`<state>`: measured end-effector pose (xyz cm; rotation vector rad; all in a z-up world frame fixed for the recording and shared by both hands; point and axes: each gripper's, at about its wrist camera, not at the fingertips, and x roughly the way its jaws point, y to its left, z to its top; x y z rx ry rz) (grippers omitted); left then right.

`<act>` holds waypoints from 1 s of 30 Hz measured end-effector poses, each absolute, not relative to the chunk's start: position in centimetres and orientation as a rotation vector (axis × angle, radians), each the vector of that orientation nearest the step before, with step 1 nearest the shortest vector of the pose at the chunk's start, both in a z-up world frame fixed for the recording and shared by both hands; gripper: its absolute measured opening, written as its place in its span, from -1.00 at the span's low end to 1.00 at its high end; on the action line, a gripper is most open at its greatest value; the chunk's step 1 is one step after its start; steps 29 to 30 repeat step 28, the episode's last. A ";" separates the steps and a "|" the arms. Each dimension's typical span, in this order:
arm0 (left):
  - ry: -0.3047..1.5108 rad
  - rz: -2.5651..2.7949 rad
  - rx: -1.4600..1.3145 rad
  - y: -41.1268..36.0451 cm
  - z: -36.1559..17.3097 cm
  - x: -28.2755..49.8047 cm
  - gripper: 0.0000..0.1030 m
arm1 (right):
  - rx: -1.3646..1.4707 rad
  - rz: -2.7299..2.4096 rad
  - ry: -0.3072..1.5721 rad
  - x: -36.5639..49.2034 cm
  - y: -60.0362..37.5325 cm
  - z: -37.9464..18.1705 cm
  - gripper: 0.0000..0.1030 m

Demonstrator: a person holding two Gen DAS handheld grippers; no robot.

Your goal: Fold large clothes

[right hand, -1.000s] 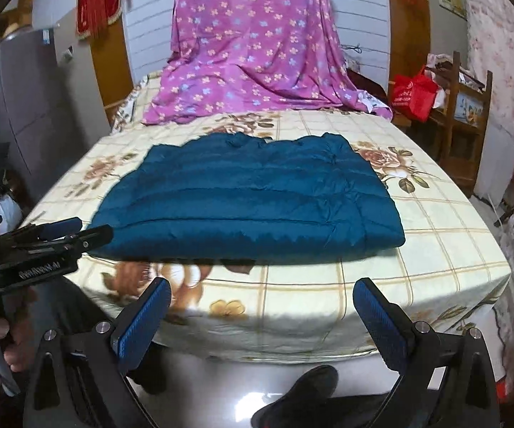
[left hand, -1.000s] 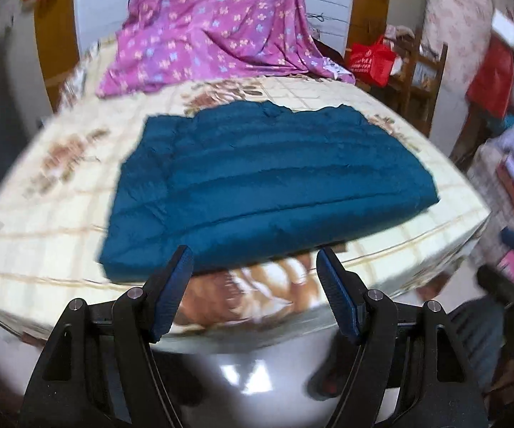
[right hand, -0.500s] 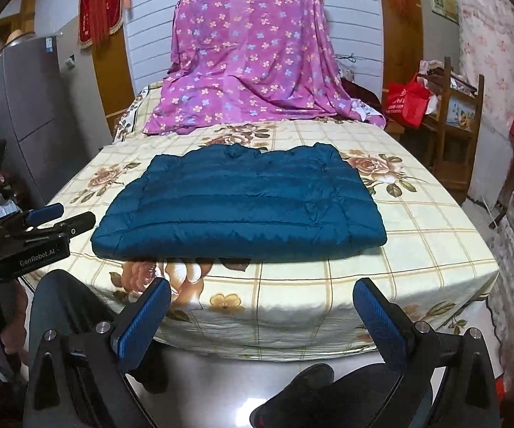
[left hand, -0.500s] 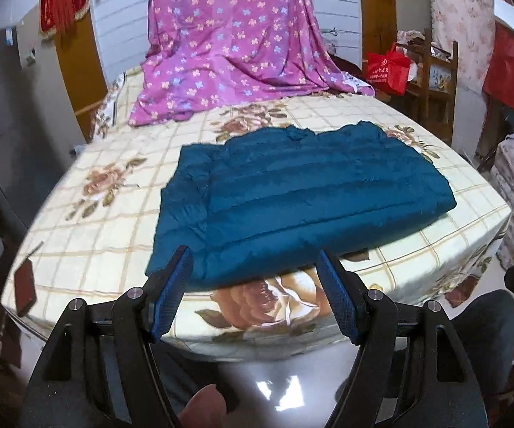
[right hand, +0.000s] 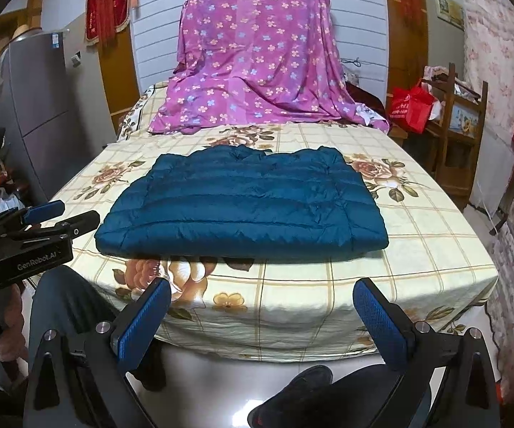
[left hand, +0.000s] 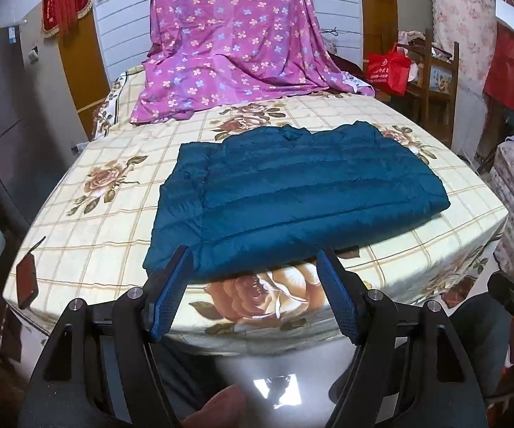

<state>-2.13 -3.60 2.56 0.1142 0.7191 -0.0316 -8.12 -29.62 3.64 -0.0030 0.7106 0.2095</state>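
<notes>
Left gripper (left hand: 253, 287) jaws wide, empty, off bed edge | right gripper (right hand: 262, 315) wide, empty | red bag (right hand: 412, 107) on wooden rack, contents unclear | teal puffer jacket (right hand: 242, 203) folded flat, quilted, on floral bedsheet (right hand: 417, 246) near front edge

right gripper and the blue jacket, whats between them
Only bare floral bedsheet separates the open right gripper from the jacket, in the right wrist view.
</notes>
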 end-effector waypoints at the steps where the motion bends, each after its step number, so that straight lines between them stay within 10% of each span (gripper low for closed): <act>1: 0.720 -0.037 0.105 -3.5 2.6 -2.2 0.40 | -0.004 0.209 0.711 -8.1 -29.6 3.7 0.97; 30: 0.738 -0.064 0.077 -3.1 2.0 -2.2 0.40 | -0.010 0.213 0.692 -8.2 -29.7 4.5 0.97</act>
